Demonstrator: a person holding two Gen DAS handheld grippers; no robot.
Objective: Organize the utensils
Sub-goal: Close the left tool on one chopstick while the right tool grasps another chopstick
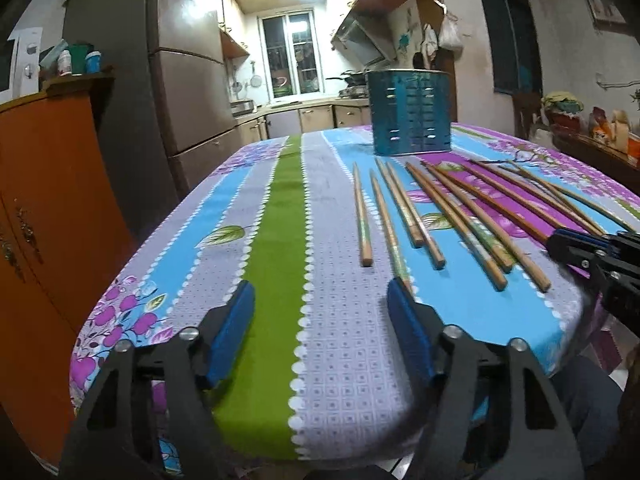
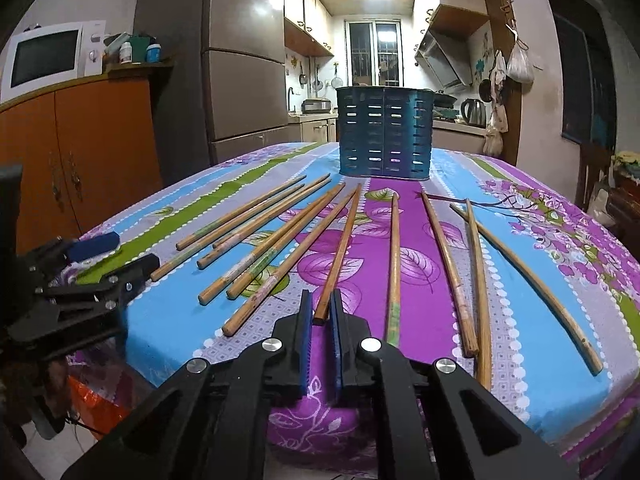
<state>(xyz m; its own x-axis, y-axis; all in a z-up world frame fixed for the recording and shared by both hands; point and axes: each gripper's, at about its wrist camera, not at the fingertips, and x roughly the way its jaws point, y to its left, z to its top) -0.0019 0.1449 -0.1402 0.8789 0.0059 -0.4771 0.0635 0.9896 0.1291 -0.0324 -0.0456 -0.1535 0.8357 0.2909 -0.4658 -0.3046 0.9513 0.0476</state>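
Note:
Several wooden chopsticks (image 2: 280,240) lie fanned out on the flowered tablecloth (image 2: 416,264); they also show in the left wrist view (image 1: 404,216). A blue slotted utensil holder (image 2: 384,132) stands upright behind them, also in the left wrist view (image 1: 412,112). My right gripper (image 2: 320,312) has its jaws narrowly apart around the near end of one chopstick (image 2: 338,256), which lies on the cloth; whether the pads press it is unclear. My left gripper (image 1: 320,300) is open and empty over the table's near left part, its right finger (image 1: 404,308) beside a chopstick's end.
An orange cabinet (image 1: 48,208) with a microwave (image 2: 44,56) stands left of the table, a tall fridge (image 2: 240,60) behind it. The table's near edge (image 1: 280,440) lies just under both grippers. Kitchen counters sit far back.

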